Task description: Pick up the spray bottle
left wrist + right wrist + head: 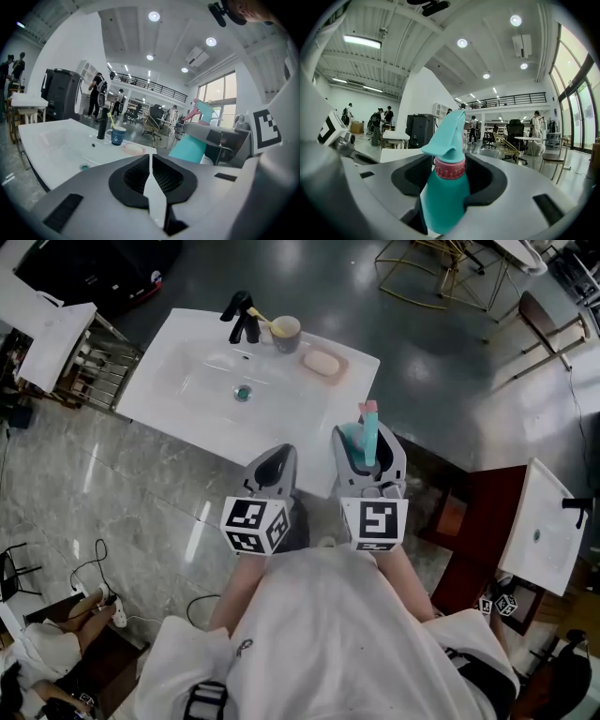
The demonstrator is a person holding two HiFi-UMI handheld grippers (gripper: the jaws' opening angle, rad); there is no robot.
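Note:
The teal spray bottle (pixel 445 192) with a pink collar and teal trigger head stands upright between the jaws of my right gripper (pixel 447 187), which is shut on its body. From the head view the spray bottle (pixel 364 439) rises out of the right gripper (pixel 368 462), lifted off the white sink (pixel 187 390) near its front right corner. My left gripper (pixel 273 471) hangs beside it, shut with nothing in it. Its jaws meet in the left gripper view, where the left gripper (pixel 151 185) points toward the sink (pixel 51 140) and the spray bottle (pixel 193 140) shows at right.
On the sink stand a black tap (pixel 243 317), a cup with a toothbrush (pixel 284 333) and a pink soap dish (pixel 323 364). A second white basin (pixel 548 526) stands at right. Chairs (pixel 441 268) stand on the dark floor beyond. People stand far off in the hall.

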